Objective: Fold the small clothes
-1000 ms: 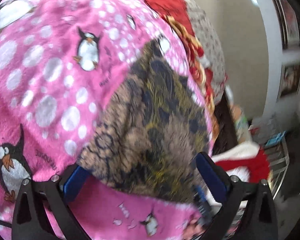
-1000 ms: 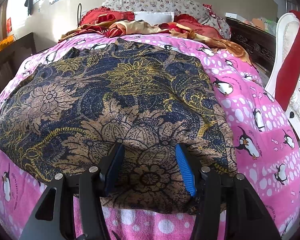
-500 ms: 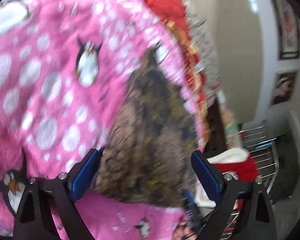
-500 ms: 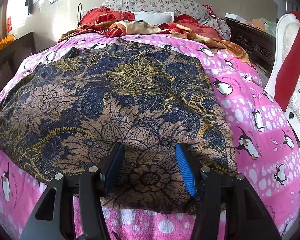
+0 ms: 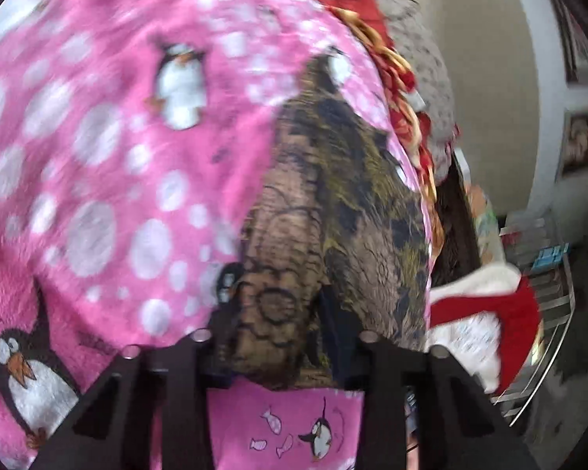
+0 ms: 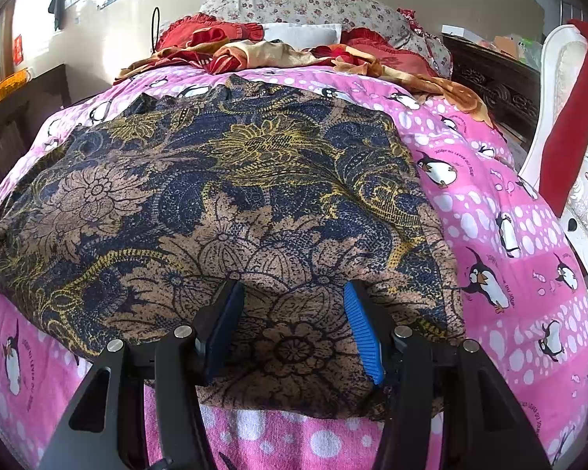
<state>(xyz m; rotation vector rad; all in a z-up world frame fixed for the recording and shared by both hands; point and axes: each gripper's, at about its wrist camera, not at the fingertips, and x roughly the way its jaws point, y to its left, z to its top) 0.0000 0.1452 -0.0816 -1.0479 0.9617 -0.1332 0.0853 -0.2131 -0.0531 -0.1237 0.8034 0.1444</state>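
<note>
A dark blue, tan and yellow floral garment [image 6: 223, 196] lies spread flat on a pink penguin blanket [image 6: 501, 203]. My right gripper [image 6: 292, 313] is partly open, its jaws astride the garment's near hem, pressing on the cloth. In the left wrist view the same garment [image 5: 333, 227] shows edge-on. My left gripper [image 5: 278, 321] has narrowed around the garment's side edge, and cloth fills the gap between its jaws; the view is blurred.
Red and gold bedding [image 6: 254, 51] and a floral pillow [image 6: 305, 4] lie at the head of the bed. A dark wooden cabinet [image 6: 494, 74] and a white chair with red cloth [image 6: 568, 117] stand to the right. A desk [image 6: 23, 94] stands on the left.
My left gripper has moved onto the garment's side edge and its jaws have closed in from wide open onto the cloth. My right gripper has not moved.
</note>
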